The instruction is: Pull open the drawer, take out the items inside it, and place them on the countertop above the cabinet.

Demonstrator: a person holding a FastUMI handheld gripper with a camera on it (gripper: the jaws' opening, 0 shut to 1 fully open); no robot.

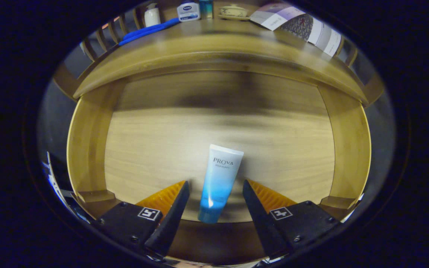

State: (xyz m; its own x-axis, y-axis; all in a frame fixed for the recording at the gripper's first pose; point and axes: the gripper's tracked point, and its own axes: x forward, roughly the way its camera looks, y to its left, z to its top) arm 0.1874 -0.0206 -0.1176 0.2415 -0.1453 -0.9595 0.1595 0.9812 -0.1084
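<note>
1. Between the two fingers of the gripper (pixel 216 193), which are spread apart, a white-to-blue tube (pixel 220 182) is seen; neither finger is pressed against it, and a gap is left on each side.
2. The tube is laid on the pale wooden floor of the pulled-out drawer (pixel 88 149), with its blue cap end nearest the gripper and its flat white end pointed away, slightly tilted.
3. The drawer's side walls are seen beyond each finger, and its front rail is crossed just under the fingers.
4. Beyond the drawer, the wooden countertop (pixel 207 44) of the cabinet is seen.
5. On the countertop are set a blue cloth (pixel 149 31), a small white bottle (pixel 152 15), a white-and-blue container (pixel 188 11), a teal bottle (pixel 206 8), a lidded ceramic dish (pixel 233 11) and an opened leaflet (pixel 300 26).
6. Slatted wooden rails are seen at both ends of the countertop.
</note>
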